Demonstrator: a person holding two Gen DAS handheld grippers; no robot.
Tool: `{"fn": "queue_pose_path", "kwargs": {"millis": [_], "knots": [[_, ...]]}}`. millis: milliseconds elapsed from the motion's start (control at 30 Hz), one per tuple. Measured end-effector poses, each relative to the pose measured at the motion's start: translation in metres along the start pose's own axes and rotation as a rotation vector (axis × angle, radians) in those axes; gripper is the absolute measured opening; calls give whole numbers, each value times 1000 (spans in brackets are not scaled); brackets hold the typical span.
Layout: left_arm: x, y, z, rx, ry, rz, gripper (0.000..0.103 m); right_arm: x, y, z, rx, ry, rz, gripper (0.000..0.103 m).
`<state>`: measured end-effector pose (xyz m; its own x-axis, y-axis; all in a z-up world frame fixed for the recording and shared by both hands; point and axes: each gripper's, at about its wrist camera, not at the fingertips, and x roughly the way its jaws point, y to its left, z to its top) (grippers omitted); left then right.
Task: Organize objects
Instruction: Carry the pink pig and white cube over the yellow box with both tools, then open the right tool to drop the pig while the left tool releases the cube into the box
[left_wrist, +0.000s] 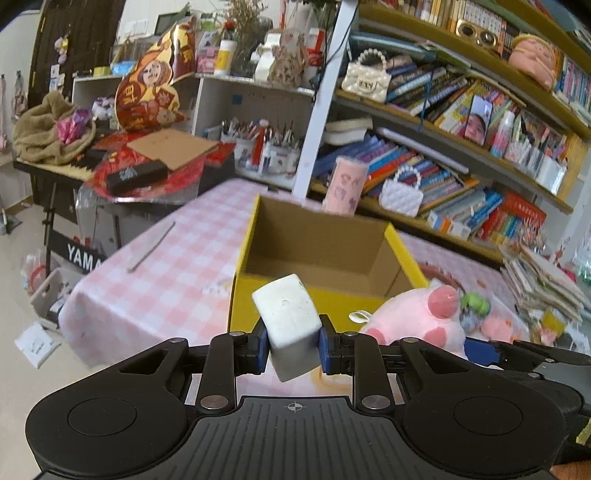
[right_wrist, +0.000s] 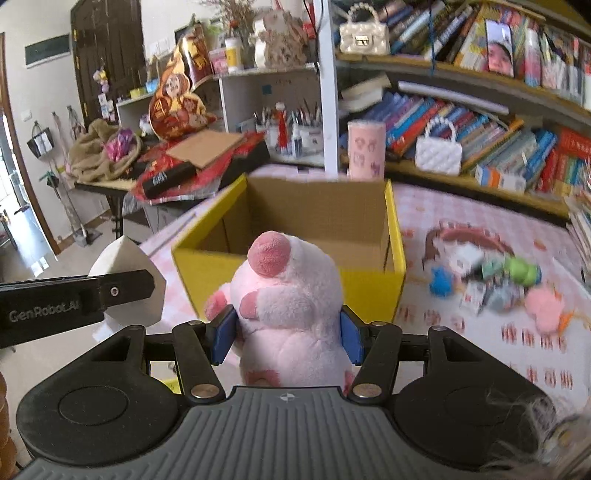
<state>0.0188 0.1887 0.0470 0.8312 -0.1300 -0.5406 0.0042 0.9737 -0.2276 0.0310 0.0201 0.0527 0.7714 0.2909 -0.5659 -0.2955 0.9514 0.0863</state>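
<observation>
My left gripper (left_wrist: 292, 345) is shut on a white block (left_wrist: 290, 317), held tilted in front of the near wall of an open yellow cardboard box (left_wrist: 258, 229). My right gripper (right_wrist: 286, 338) is shut on a pink plush pig (right_wrist: 288, 306), its snout up, just before the near wall of the same yellow box (right_wrist: 369, 291). The box inside looks bare where it shows. In the right wrist view the white block (right_wrist: 127, 258) and the left gripper's arm appear at the left. In the left wrist view the pig (left_wrist: 421, 321) shows at the right.
The box stands on a pink checked tablecloth (left_wrist: 155, 273). A heap of small toys (right_wrist: 495, 280) lies on the cloth to the right. A pink cylinder (right_wrist: 365, 147) stands behind the box. Bookshelves (left_wrist: 480, 140) fill the back right; a cluttered keyboard stand (left_wrist: 110, 170) stands at left.
</observation>
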Motion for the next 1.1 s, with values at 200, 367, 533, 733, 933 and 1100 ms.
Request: {"fn": "queue_pose_path", "kwargs": {"millis": [200, 367, 533, 733, 933, 1100], "knots": [[20, -11, 31, -11, -61, -8, 24, 15, -10, 33, -36, -53, 19, 55], [49, -21, 50, -13, -76, 4, 24, 41, -23, 52, -63, -72, 26, 55], [86, -28, 59, -17, -47, 33, 24, 83, -35, 57, -87, -40, 29, 55], [130, -32, 59, 1, 24, 67, 24, 128, -44, 58, -141, 12, 41, 53], [162, -35, 55, 34, 93, 98, 24, 164, -61, 57, -141, 89, 62, 41], [181, -35, 52, 45, 138, 127, 24, 175, -67, 59, -166, 73, 76, 28]]}}
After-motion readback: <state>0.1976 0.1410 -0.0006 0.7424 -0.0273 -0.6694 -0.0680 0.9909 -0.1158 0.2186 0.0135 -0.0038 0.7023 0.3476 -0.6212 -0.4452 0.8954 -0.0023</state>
